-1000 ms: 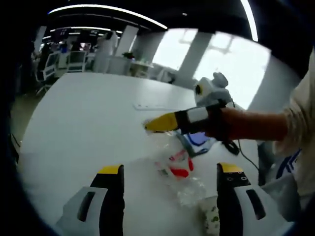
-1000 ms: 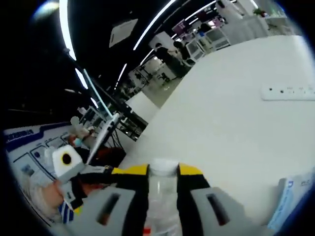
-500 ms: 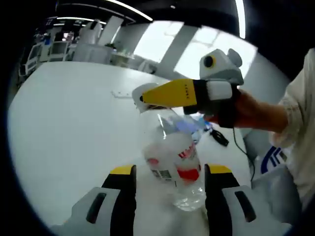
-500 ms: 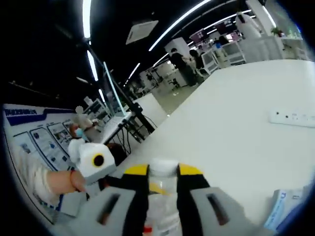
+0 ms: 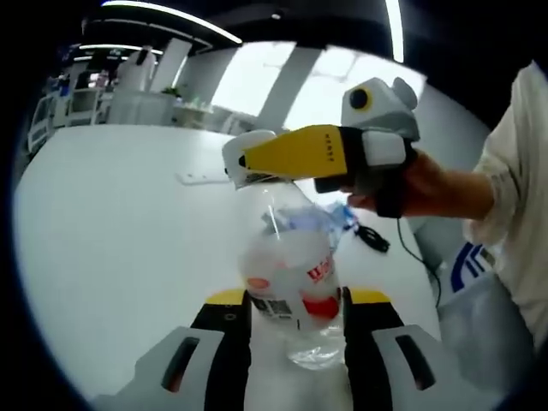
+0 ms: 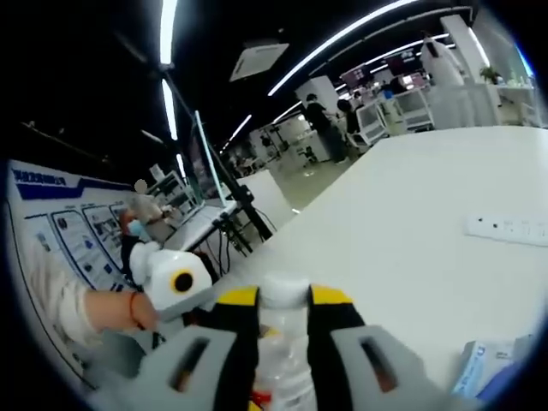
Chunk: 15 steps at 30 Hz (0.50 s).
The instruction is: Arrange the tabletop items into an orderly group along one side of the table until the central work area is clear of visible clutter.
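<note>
Clear plastic bottle [image 5: 295, 287] sits between the two halves of my left claw [image 5: 295, 312], which squeeze its sides near the red label. My right claw [image 6: 284, 300] pinches the white cap [image 6: 285, 291] at its top. I hold the bottle up over the white desk [image 5: 111, 231]. A blue and white packet [image 6: 484, 368] lies on the desk near it.

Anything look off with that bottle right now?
Yes: both tongs grip one clear plastic bottle. The left tongs clamp its body, the right tongs its white cap, and the bottle is off the table.
</note>
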Available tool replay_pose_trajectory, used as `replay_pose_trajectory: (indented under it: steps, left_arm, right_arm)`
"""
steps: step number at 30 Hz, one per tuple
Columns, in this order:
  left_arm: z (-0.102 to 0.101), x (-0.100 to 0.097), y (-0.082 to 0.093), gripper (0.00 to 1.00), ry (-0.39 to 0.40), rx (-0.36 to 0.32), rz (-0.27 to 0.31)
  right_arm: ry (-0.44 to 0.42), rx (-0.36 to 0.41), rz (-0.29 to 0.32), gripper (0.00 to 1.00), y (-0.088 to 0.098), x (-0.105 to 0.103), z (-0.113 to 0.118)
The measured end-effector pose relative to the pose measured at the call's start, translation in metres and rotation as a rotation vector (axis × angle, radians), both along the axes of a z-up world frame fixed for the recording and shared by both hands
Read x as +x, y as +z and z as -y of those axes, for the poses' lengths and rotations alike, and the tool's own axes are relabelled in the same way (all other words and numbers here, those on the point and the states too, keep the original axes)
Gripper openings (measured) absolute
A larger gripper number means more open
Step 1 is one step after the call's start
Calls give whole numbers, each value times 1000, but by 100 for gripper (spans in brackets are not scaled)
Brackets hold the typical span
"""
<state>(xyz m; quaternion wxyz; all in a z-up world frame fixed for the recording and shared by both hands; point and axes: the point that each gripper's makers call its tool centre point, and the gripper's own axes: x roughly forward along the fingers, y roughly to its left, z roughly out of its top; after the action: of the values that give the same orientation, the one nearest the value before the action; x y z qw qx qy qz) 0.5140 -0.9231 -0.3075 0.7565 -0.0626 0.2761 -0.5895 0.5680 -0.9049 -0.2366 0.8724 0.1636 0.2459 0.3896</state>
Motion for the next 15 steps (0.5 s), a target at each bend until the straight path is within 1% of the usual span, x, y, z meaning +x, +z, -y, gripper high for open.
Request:
replay_pose_trajectory:
  steps: [2,3,13,15]
  left_arm:
    - [-1,3,3,36,14,-9,-14]
    - [0,6,4,36,13,-12,9]
    - [6,12,9,34,11,-38,42]
    - [7,16,11,34,17,-46,47]
  right_arm:
    - [9,-9,18,17,3,-1,0]
    - [7,-16,25,17,4,-1,1]
    - [9,-58,110,16,14,-4,6]
    - [11,-67,127,16,16,-4,6]
